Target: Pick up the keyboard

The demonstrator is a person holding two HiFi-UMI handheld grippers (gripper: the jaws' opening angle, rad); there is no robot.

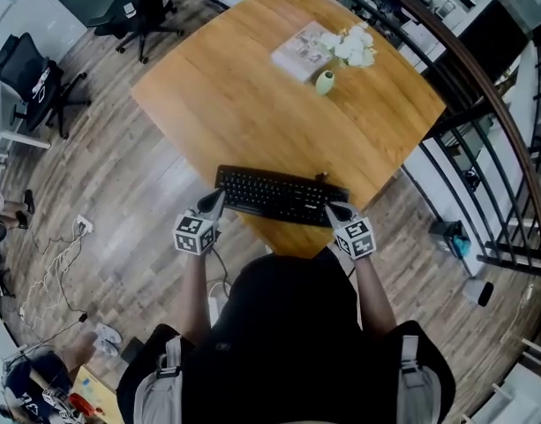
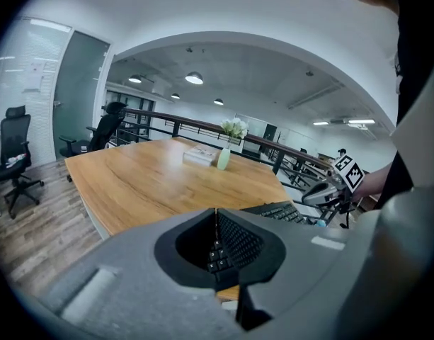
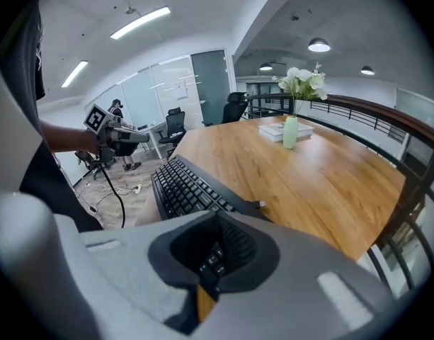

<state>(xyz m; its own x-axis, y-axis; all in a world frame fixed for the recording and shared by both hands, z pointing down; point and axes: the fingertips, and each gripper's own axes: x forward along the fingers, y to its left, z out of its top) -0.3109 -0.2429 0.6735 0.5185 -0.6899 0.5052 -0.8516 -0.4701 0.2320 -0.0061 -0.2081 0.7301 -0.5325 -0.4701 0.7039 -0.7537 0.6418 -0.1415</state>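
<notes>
A black keyboard lies across the near corner of the wooden table. My left gripper is at its left end and my right gripper at its right end, both angled down. In the left gripper view the jaws are shut, seam upright, with keys of the keyboard showing through the hollow behind the tips. The right gripper view shows the same: shut jaws over the end of the keyboard. I see nothing pinched between either pair. Whether the tips touch the keyboard is hidden.
A pale green vase with white flowers and a book sit at the table's far side. Office chairs stand on the wood floor to the left, with cables. A curved railing runs along the right.
</notes>
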